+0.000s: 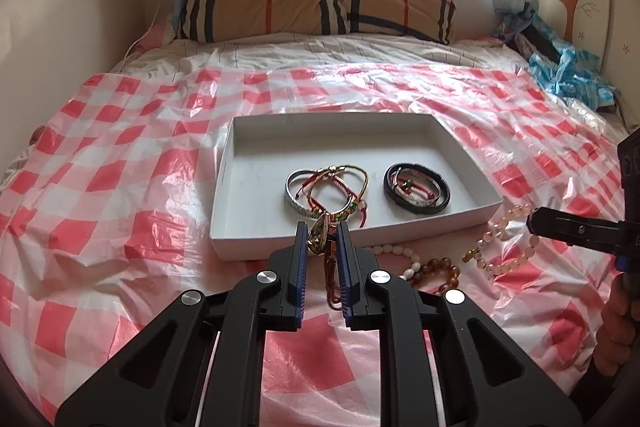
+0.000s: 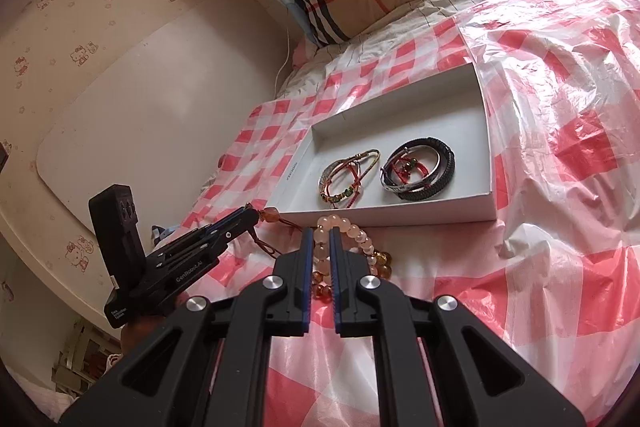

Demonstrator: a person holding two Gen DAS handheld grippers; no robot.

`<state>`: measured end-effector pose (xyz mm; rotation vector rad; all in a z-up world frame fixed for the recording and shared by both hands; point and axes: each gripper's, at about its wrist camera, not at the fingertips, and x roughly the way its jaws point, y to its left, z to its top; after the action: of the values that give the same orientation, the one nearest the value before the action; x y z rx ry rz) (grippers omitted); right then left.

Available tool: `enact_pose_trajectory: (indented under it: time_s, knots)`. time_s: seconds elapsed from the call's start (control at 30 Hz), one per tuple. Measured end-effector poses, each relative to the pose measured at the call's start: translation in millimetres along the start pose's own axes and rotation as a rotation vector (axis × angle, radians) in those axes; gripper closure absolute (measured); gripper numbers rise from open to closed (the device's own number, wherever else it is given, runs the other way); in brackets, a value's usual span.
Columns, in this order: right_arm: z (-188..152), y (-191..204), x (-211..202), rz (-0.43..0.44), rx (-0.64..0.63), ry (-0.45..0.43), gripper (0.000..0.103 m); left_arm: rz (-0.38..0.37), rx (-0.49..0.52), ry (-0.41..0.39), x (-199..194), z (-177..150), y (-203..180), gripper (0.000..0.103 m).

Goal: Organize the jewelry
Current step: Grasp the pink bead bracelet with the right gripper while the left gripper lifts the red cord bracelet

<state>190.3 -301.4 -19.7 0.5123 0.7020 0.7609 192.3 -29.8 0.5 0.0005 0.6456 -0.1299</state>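
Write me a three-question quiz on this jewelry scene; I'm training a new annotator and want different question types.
1. True or false: the white box holds two clusters of bracelets.
2. What does the left gripper hold? A) a pendant on a cord B) a black bracelet C) nothing
3. Fill in: the right gripper has its jaws around the pink bead ____.

Key
1. True: a red-cord cluster and a black-band cluster.
2. A: the pendant sits between the jaws, near the box's front wall.
3. Bracelet: the pink bead bracelet lies on the checkered sheet outside the box.
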Motion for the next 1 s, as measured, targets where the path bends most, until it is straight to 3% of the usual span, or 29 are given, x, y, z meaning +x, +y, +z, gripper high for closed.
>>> enact_pose_trajectory:
  time_s: [0.47,1.0]
  knots:
    - [2.8,4.0,-6.3,0.047,-0.001,-0.042,0.094,-0.109,-0.039,-0.107,-24.2,6.4,0.7,0.09]
    - [3.9,5.5,-3.4,0.062,-0.009,-0.035,0.094,-0.129,-0.003,-0.131,-29.4,6.0,-7.6,0.09]
